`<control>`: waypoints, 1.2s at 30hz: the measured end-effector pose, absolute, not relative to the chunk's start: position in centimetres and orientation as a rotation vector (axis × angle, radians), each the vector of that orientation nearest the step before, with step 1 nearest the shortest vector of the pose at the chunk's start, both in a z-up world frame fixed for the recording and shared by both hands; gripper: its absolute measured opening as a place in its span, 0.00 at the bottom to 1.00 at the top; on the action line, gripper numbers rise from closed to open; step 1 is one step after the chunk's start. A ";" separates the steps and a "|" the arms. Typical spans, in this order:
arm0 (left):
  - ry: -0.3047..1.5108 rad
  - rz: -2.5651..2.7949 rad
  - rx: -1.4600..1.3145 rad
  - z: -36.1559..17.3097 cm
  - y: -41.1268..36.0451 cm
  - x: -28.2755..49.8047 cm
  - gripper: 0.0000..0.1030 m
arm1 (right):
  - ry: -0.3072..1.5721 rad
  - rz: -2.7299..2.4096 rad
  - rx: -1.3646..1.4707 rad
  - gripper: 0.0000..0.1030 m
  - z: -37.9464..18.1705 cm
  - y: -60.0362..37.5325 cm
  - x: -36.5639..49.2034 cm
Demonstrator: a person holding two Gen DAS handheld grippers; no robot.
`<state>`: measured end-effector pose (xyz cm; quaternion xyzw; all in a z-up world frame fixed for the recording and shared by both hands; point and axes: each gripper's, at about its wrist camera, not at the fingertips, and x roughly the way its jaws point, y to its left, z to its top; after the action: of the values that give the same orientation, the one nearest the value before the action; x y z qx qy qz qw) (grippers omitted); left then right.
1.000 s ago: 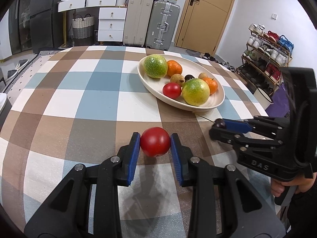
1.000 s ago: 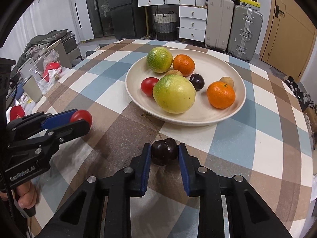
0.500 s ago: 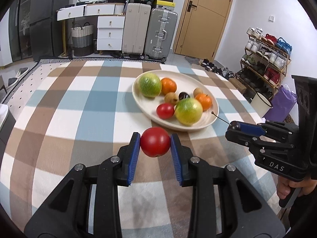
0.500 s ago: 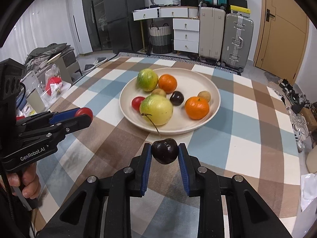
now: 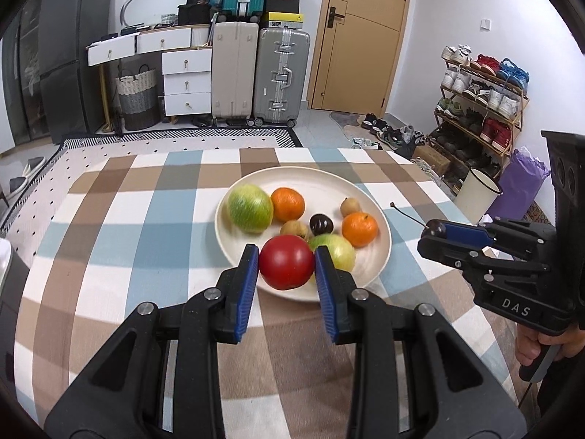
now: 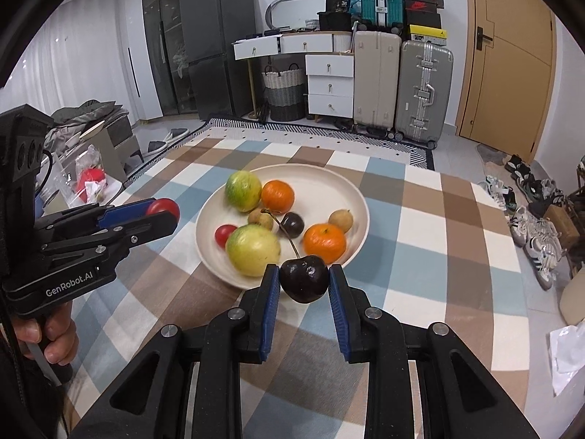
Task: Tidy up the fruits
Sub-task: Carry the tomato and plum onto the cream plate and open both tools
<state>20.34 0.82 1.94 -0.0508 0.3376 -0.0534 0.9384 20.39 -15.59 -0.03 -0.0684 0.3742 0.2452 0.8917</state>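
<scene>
Hovering over checked table [image 5: 109, 256] near plate [image 5: 380, 256]: left gripper [image 5: 286, 267] clamped on tomato [image 5: 287, 261], right gripper [image 6: 303, 280] clamped on stemmed cherry [image 6: 303, 278]. Best lowered into bare plate gaps, clear of piled fruit, then released low. Readable on housings: "DAS", "GenRobot.AI".

"DAS" on right gripper [image 5: 435, 232]; "GenRobot.AI", slightly blurred, on left gripper [image 6: 162, 210]

2 oranges [image 6: 277, 196], 2 tomatoes [image 5: 287, 262], 2 cherries [image 6: 304, 283].
</scene>
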 end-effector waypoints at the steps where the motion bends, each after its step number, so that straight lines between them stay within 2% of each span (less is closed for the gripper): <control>1: 0.689 -0.112 -0.102 2.0 0.8 20.7 0.27 | 0.775 0.504 -0.140 0.27 0.0 -15.7 20.7; 36: 0.720 -0.135 -0.065 0.0 0.1 28.9 0.28 | 0.829 0.511 -0.081 0.27 -2.2 -11.8 28.2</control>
<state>28.93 0.15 0.05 -0.0319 0.3520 -0.0658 0.9331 28.19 -11.78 -2.23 -0.0389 0.3981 0.2452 0.8831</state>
